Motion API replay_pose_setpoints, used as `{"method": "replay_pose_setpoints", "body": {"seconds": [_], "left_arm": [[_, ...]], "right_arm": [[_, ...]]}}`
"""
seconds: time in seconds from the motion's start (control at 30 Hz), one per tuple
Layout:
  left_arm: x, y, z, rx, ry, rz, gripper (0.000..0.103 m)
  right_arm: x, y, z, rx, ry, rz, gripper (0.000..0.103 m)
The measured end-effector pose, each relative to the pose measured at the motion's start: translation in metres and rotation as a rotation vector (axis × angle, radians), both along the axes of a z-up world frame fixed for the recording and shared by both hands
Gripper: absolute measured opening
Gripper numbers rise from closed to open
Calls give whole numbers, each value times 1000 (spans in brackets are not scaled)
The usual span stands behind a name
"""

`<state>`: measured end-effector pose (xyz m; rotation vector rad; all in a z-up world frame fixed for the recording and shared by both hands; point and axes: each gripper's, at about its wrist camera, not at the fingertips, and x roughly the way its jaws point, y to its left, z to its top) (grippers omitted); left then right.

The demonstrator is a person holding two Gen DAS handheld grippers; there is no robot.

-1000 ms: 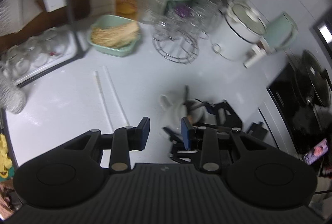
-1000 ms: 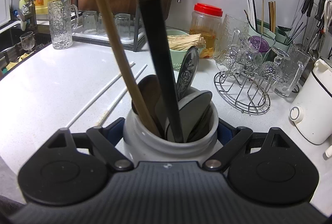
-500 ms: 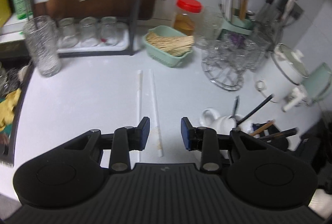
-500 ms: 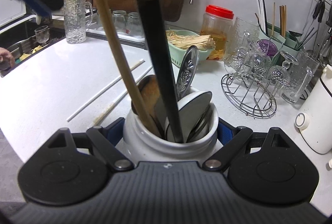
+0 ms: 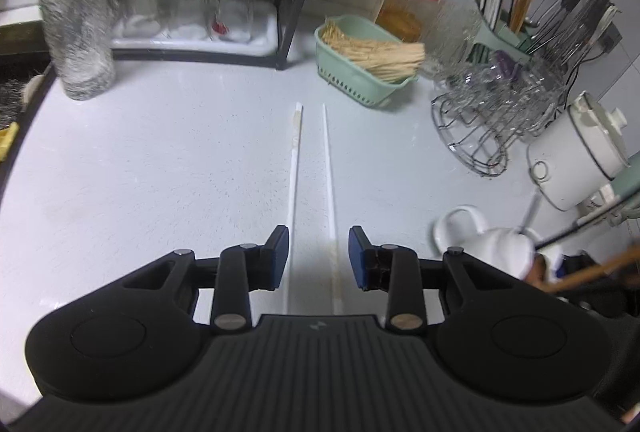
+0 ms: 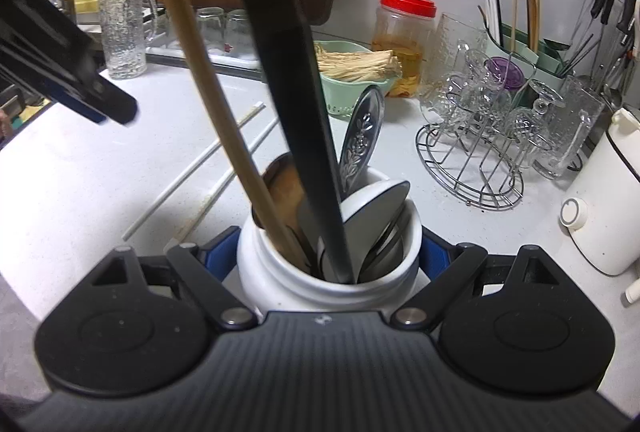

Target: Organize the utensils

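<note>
Where chopsticks [image 5: 294,168] lie: speckled white countertop [image 5: 160,160].

Your left gripper [image 5: 314,252] has bare counter [image 5: 160,172] all around the chopsticks [image 5: 312,192]. Ahead, the green basket [image 5: 360,80] and glass rack [image 5: 496,120] close it off; the jar [image 5: 500,248] sits close on the right, the pitcher [image 5: 78,32] far left.

A white utensil jar [image 6: 280,272], filled with spoons and long handles, is clamped by the right gripper [image 6: 329,256] at lower centre; two white chopsticks [image 6: 200,168] are seen centre left.
</note>
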<state>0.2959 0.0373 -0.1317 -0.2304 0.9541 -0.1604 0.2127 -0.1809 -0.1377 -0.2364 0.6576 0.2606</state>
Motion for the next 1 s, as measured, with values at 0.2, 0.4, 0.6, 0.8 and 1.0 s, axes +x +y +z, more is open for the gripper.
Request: {"method": "replay_pose_setpoints", "body": {"seconds": [0.2, 0.4, 0.6, 0.8, 1.0], "left_arm": [[48, 4, -32, 8, -7, -58, 37], [96, 5, -60, 50, -13, -91, 37], [135, -1, -72, 44, -19, -141, 36], [156, -24, -76, 97, -45, -197, 36], [168, -46, -78, 184, -34, -233, 30]], "right_arm": [[2, 8, 2, -5, 23, -71, 92], [1, 14, 3, -8, 35, -143, 92], [-1, 20, 2, 0, 36, -214, 92], [1, 22, 2, 3, 39, -241, 92], [2, 23, 2, 2, 38, -244, 92]]}}
